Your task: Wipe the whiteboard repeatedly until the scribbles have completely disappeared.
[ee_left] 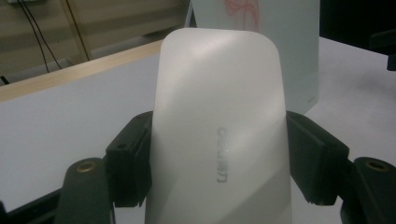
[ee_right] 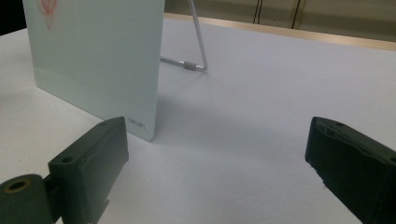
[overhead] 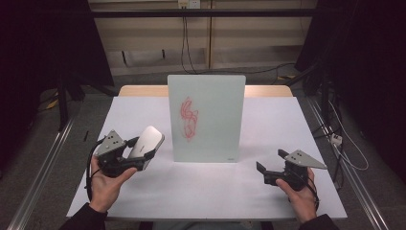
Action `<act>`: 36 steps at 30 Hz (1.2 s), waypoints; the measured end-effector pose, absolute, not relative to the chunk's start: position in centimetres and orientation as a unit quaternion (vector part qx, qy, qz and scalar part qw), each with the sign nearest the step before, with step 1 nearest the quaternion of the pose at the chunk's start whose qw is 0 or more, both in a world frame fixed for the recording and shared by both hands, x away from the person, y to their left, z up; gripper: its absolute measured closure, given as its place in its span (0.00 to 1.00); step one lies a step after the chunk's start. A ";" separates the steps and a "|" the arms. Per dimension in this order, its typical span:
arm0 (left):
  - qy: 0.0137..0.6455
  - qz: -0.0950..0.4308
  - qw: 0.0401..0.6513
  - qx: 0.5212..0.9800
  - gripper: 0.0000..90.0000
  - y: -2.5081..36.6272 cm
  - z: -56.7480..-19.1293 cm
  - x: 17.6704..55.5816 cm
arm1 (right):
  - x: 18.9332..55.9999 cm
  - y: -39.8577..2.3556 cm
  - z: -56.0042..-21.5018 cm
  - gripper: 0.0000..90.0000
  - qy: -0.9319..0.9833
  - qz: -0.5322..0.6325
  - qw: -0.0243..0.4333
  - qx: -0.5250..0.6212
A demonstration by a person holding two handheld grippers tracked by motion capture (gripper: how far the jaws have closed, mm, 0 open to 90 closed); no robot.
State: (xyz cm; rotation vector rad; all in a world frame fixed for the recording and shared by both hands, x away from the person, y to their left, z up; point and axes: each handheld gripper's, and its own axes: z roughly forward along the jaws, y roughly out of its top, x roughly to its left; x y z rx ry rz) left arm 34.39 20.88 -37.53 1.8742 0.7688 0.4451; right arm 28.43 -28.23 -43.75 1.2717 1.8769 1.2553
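So far only the pickup looks done: the left hand-held gripper (overhead: 143,154) clamps the whiteboard eraser (ee_left: 219,135) above the desk (overhead: 268,129), left of the glass drawing board (overhead: 207,117), whose red scribble (overhead: 188,119) remains unwiped; the right hand-held gripper (overhead: 270,165) waits, jaws apart.

High cam overhead-front; both gripper cams close, low, sharing whiteboard (overhead: 206,117).
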 end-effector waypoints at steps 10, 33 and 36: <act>0.309 0.190 0.517 0.775 0.34 19.4 -36.3 34.6 | 28.5 -28.2 -43.8 0.06 0.697 0.466 0.272 0.472; 0.267 0.239 0.526 0.771 0.34 15.9 -33.4 35.6 | 28.4 -28.2 -43.7 0.06 0.696 0.468 0.270 0.473; 0.261 0.243 0.526 0.773 0.34 15.5 -33.2 35.9 | 28.5 -28.2 -43.7 0.06 0.697 0.467 0.269 0.473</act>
